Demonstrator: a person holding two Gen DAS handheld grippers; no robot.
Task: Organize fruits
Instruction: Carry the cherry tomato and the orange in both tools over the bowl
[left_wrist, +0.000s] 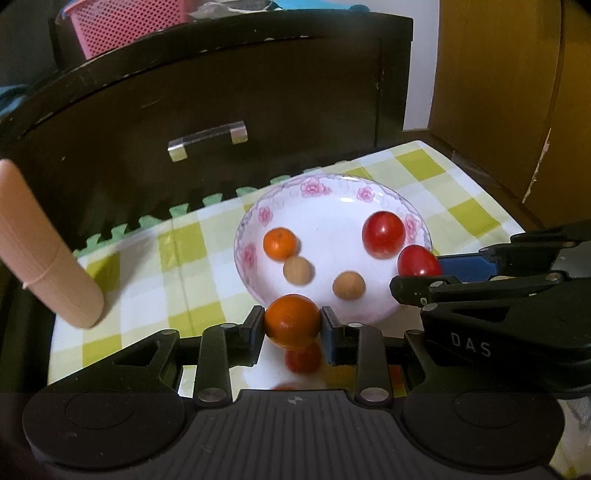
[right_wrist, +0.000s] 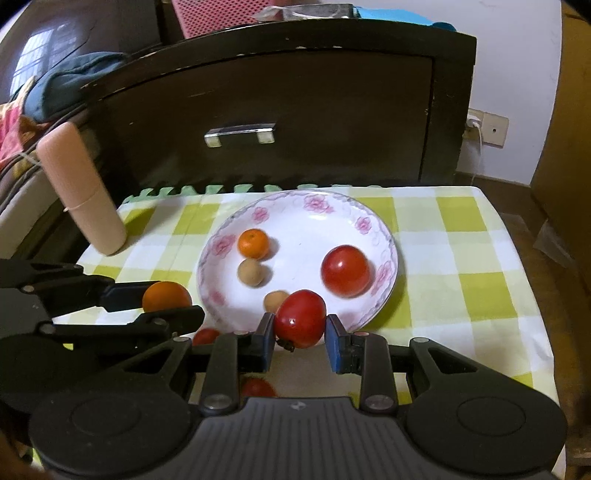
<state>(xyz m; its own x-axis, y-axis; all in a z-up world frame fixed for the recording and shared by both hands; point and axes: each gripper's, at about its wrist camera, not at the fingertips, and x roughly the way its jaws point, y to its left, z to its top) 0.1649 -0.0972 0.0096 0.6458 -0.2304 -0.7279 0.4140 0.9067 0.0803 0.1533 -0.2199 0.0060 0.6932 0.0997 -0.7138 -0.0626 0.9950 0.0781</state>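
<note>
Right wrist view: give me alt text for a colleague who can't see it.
The right claw grips a red tomato at the near rim of a floral plate holding an orange, a tomato and two brown fruits. At left, the left claw holds an orange.

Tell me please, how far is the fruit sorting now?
Done: the plate already holds a small orange, a red tomato and two brown fruits. In hand: the left gripper holds an orange, the right gripper a tomato. Left: a red fruit on the cloth.
</note>
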